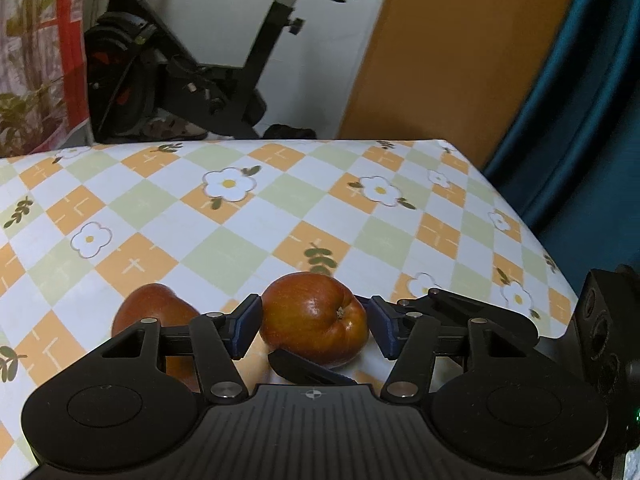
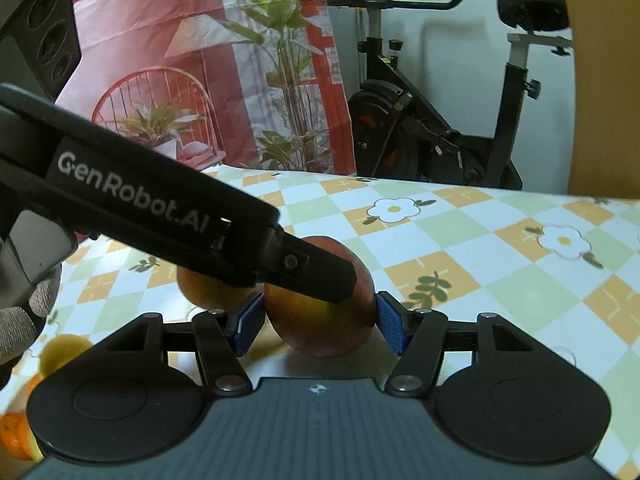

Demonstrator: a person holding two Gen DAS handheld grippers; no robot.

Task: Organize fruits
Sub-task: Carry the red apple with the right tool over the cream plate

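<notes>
Two round, shiny red-brown apples sit on the surface (image 1: pixel 280 208), which has a smooth cloth with orange, green and white squares and white flowers. The left hand-held gripper (image 1: pixel 314 320) pinches the near apple (image 1: pixel 316 316) with its blue pads. The right hand-held gripper (image 2: pixel 320 316) squeezes it too. The other apple (image 1: pixel 154 308) lies just left. White letters read "GenRobot.AI".

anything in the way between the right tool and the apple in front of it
Nothing separates them: the apple sits inside the right tool. A finger of the left tool crosses over the apple's top, and a second apple lies beside it.
</notes>
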